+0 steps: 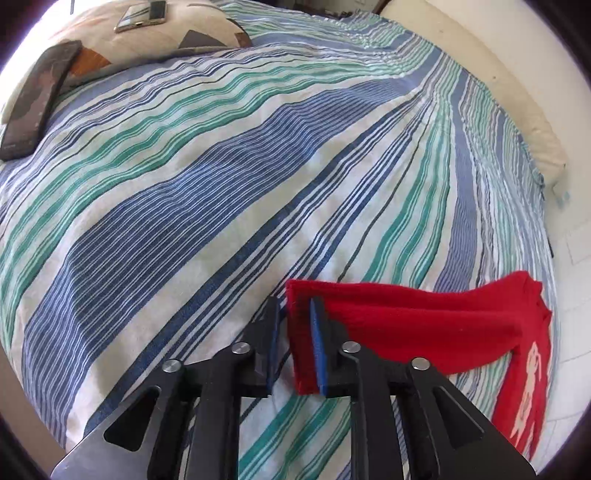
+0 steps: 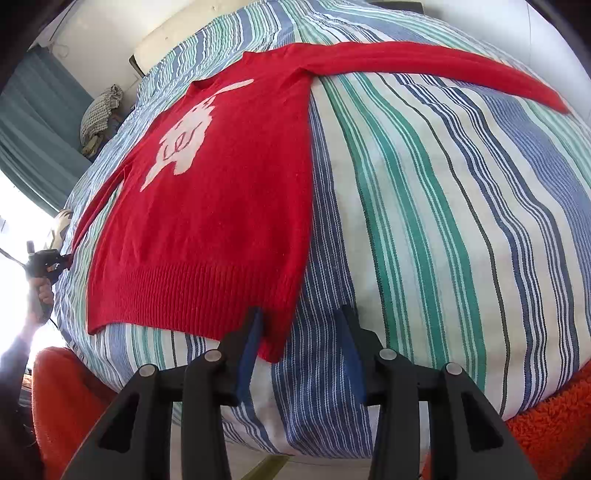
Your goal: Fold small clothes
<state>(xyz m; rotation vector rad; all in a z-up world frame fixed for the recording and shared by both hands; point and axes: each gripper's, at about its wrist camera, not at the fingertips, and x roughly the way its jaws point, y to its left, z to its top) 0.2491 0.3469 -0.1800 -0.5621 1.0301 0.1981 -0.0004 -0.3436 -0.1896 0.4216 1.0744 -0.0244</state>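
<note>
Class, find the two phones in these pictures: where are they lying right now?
In the left wrist view, the two phones lie side by side on the patterned pillow at the top left, beyond the striped bedspread.

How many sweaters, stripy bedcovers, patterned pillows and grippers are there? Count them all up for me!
Red sweater: 1
Stripy bedcover: 1
Patterned pillow: 1
Grippers: 2, the left gripper and the right gripper
Total: 5
</note>
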